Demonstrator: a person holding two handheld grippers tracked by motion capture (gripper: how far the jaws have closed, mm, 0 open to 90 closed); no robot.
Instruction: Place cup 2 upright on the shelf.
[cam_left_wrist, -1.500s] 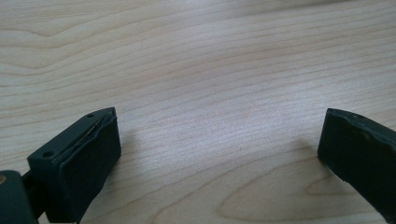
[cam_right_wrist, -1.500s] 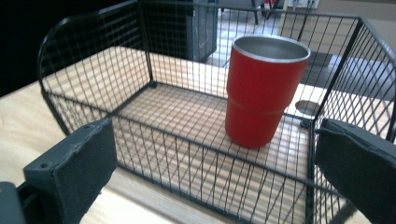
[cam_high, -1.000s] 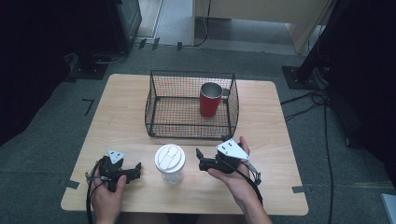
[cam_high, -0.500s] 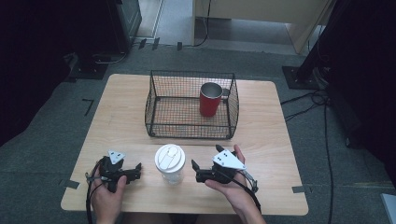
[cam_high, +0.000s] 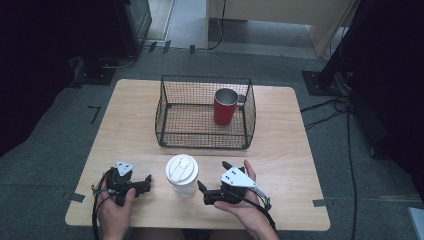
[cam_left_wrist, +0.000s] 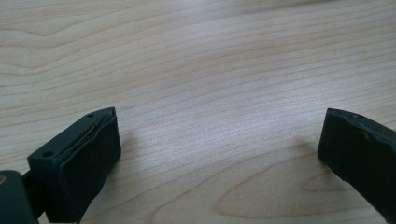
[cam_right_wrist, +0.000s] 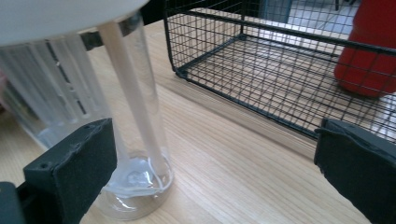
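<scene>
At the left of the desk (cam_high: 125, 135), the left gripper (cam_high: 143, 181) rests low near the front edge, its jaws apart over bare wood, pointing toward the cup but well short of it. The clear plastic cup (cam_high: 182, 175) with a white lid stands upright at the front middle, its long axis vertical. Just to its right, the right gripper (cam_high: 201, 192) has its jaws spread wide and aimed leftward at the cup's lower wall; in the right gripper view the cup (cam_right_wrist: 93, 116) sits just off the left jaw, not yet between the two. This hand is nearer, and nothing blocks its way. Behind stands a wire basket (cam_high: 205, 142), holding a red mug (cam_high: 225, 106) at its right.
</scene>
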